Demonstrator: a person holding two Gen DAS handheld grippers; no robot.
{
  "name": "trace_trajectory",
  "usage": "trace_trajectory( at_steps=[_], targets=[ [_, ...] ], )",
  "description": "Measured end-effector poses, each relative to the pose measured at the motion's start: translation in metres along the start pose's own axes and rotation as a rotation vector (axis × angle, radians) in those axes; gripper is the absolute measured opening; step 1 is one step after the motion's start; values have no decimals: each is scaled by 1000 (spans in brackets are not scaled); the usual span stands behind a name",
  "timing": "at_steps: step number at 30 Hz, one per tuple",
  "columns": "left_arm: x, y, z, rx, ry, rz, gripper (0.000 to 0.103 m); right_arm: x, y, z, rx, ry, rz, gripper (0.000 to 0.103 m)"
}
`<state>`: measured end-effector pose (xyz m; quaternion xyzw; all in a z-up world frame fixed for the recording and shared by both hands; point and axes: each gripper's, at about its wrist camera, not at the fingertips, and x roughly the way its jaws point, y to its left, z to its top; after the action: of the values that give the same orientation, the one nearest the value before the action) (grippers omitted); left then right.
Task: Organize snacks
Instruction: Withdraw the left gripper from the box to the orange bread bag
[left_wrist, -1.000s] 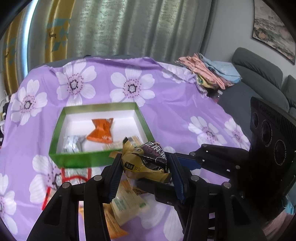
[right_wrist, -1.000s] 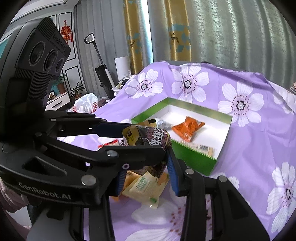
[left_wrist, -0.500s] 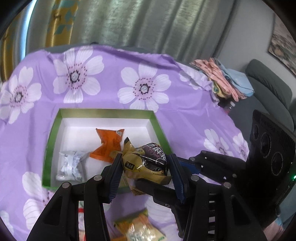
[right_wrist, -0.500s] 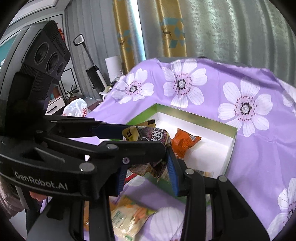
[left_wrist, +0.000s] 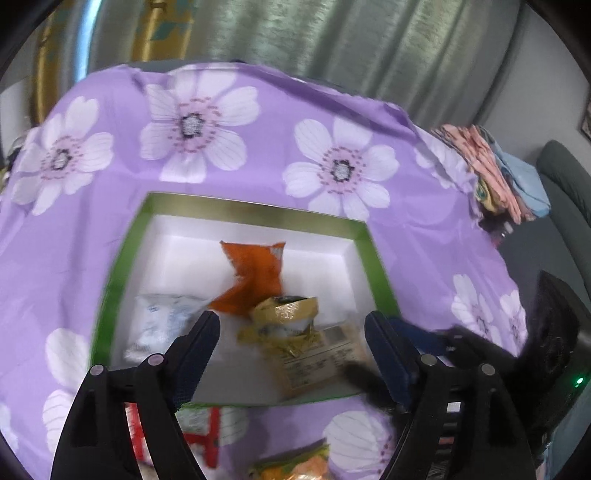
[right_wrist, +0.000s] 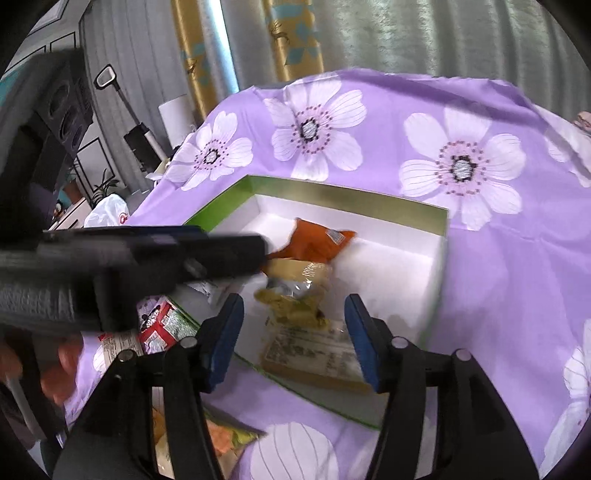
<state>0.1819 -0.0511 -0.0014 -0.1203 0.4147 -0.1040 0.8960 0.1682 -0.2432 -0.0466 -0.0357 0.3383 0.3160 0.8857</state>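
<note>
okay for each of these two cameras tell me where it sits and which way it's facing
Left wrist: rides the left gripper, looking down into the green box; its own open fingers show, right gripper at right.
Right wrist: rides the right gripper, facing the box from its near corner; own open fingers, left gripper crossing at left.
Shared: the box, orange packet, gold packet.

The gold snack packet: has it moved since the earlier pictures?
Yes. The gold snack packet has left both opened tools and now lies inside the green box, beside the orange packet.

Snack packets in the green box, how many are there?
4. An orange packet at the back, a white packet on the left, a gold packet in the middle, and a tan packet at the front. More may hide underneath.
</note>
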Motion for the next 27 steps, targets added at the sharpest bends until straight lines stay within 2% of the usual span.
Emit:
trace_trajectory(
  at_steps=[3, 11, 27],
  targets=[
    [-13, 10, -6, -19, -8, 16, 81, -22, -3, -7, 19, -31, -1, 65],
    [-46, 26, -42, -72, 2, 47, 81, -63, 6, -33, 52, -54, 26, 68],
    [-82, 36, -121, -112, 62, 78, 81, -86, 62, -86, 6, 24, 122, 68]
  ],
)
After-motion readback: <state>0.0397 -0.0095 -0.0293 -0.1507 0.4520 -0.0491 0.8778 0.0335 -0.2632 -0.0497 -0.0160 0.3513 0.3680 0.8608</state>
